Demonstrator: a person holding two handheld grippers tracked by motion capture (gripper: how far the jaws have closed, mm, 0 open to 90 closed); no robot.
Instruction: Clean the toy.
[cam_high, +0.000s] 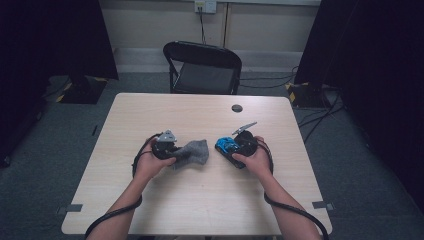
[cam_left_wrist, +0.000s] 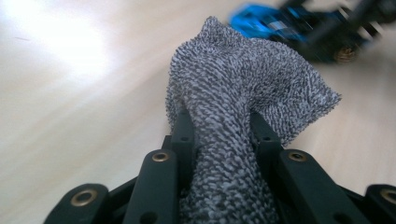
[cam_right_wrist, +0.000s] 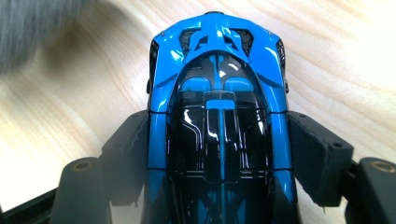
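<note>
Left tool (cam_left_wrist: 219, 140): closed on the grey cloth (cam_left_wrist: 243, 88); a bunched fold is pinched between the black jaws, the rest spilling forward onto the table (cam_high: 200, 200).
Right tool (cam_right_wrist: 219, 154): held wide around the blue car (cam_right_wrist: 219, 107); the pads are pressed against both flanks, roughly at the cabin.
Cloth position: seen in the high view (cam_high: 192, 152) just ahead of the left tool (cam_high: 172, 150), near the table's middle, a small gap left to the car (cam_high: 227, 146).
Car position: carried in the right tool (cam_high: 235, 148), nose pointed towards the cloth, low over the table or resting on it; which cannot be told.
Cloth material: looped terry weave, speckled grey and white, soft and limp, crumpled into a peak.
Car material: glossy hard shell, blue with black glazing, smooth curved sides that taper towards the nose.
Table surface: pale wood grain, smooth, with a dark round cap (cam_high: 237, 108) near the far edge.
Risk, car: the slick tapered body could be squeezed forward out of the pads if the grip is tightened or the tool is tilted nose-down.
Risk, cloth: only a fold is held, so the cloth could be dragged free under firm rubbing.
Risk, contact: loops could be snagged on the car's vents and edges.
</note>
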